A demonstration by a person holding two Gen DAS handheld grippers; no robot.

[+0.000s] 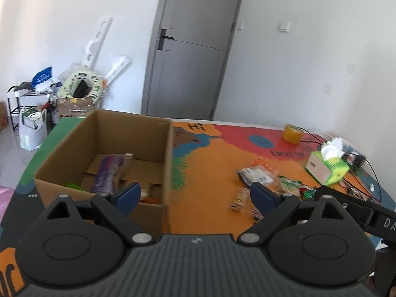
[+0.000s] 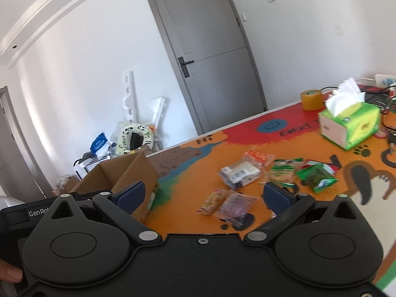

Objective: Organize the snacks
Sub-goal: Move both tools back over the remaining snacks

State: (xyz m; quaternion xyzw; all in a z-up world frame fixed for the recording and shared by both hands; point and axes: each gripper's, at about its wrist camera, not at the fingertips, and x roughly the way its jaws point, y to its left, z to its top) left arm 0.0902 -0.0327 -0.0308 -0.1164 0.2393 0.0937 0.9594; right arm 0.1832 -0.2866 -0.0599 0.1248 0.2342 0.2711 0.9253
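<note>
An open cardboard box (image 1: 104,146) stands on the left of the colourful table; it also shows in the right wrist view (image 2: 123,173). Inside lie a purple snack packet (image 1: 109,173) and a few others. Loose snack packets lie on the orange area: a white one (image 2: 238,174), green ones (image 2: 316,177), a yellow one (image 2: 212,201) and a pink one (image 2: 235,208). They also show in the left wrist view (image 1: 257,177). My left gripper (image 1: 195,195) is open and empty, held above the box's right front corner. My right gripper (image 2: 203,195) is open and empty above the yellow and pink packets.
A green tissue box (image 2: 351,126) and a yellow tape roll (image 2: 311,99) stand at the table's far right, with black cables (image 1: 363,158) behind. A grey door (image 1: 193,49) and a cluttered rack (image 1: 37,104) stand beyond the table.
</note>
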